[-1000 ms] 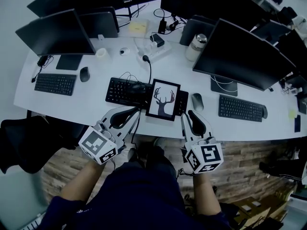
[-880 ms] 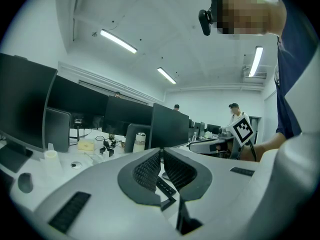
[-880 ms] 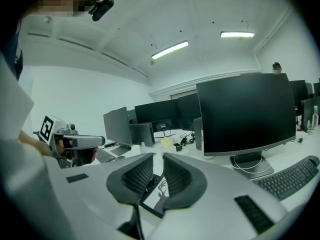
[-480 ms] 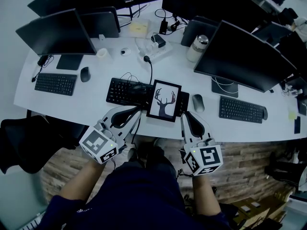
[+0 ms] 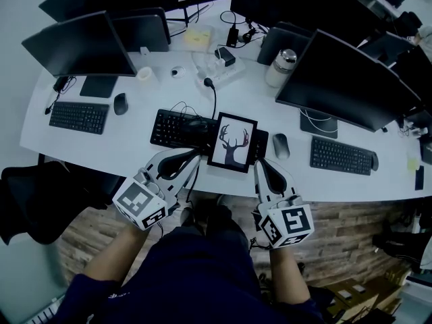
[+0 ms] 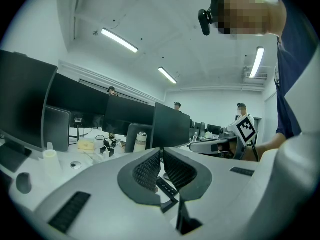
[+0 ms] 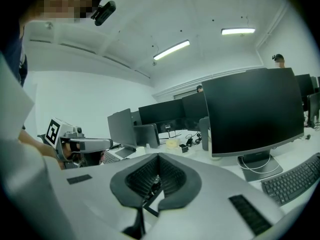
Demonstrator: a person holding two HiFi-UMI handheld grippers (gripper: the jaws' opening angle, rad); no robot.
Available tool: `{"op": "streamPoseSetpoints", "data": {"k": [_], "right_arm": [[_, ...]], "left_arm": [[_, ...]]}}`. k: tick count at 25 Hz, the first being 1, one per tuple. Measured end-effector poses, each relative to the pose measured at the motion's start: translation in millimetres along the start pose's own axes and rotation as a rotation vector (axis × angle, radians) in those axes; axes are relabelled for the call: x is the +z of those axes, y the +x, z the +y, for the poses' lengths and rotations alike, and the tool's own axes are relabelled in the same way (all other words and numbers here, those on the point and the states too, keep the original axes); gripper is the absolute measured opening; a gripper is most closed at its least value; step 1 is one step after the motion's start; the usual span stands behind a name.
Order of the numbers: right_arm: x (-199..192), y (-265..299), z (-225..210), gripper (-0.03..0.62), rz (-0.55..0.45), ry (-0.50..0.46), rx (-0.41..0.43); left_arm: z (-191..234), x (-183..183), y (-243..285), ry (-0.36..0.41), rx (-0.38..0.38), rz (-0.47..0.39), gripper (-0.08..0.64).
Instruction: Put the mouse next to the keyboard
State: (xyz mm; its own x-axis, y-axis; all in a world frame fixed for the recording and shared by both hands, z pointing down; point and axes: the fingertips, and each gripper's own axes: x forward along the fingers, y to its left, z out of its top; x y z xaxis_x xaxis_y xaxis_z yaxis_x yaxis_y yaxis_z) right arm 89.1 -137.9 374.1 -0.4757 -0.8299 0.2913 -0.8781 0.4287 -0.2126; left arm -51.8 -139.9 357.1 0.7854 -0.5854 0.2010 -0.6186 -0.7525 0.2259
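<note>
A grey mouse (image 5: 280, 145) lies on the white desk (image 5: 135, 147), just right of a tablet showing a deer picture (image 5: 232, 142). The tablet leans over the right end of the black centre keyboard (image 5: 179, 128). My right gripper (image 5: 264, 162) hovers at the desk's near edge, just short of the mouse and slightly to its left. Its jaws have just been closing and now meet with nothing between them (image 7: 158, 155). My left gripper (image 5: 192, 156) hangs before the centre keyboard, jaws together and empty (image 6: 161, 150).
A second keyboard (image 5: 79, 117) with a black mouse (image 5: 120, 103) is at the left, and a third keyboard (image 5: 341, 155) at the right. Monitors (image 5: 347, 79), a bottle (image 5: 282, 63), a power strip (image 5: 219, 69) and cables crowd the back of the desk. A black chair (image 5: 40, 194) stands at the left.
The right gripper's jaws have gone from open to shut, with nothing caught. Both grippers have stayed near the desk's front edge.
</note>
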Motion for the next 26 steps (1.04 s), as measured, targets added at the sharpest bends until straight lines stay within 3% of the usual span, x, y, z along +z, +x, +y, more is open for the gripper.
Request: {"op": "streamPoseSetpoints", "data": {"k": [26], "right_arm": [[-8, 22, -18, 0.003, 0.038, 0.025, 0.023]], "left_arm": [[15, -5, 16, -0.019, 0.021, 0.019, 0.043]]}}
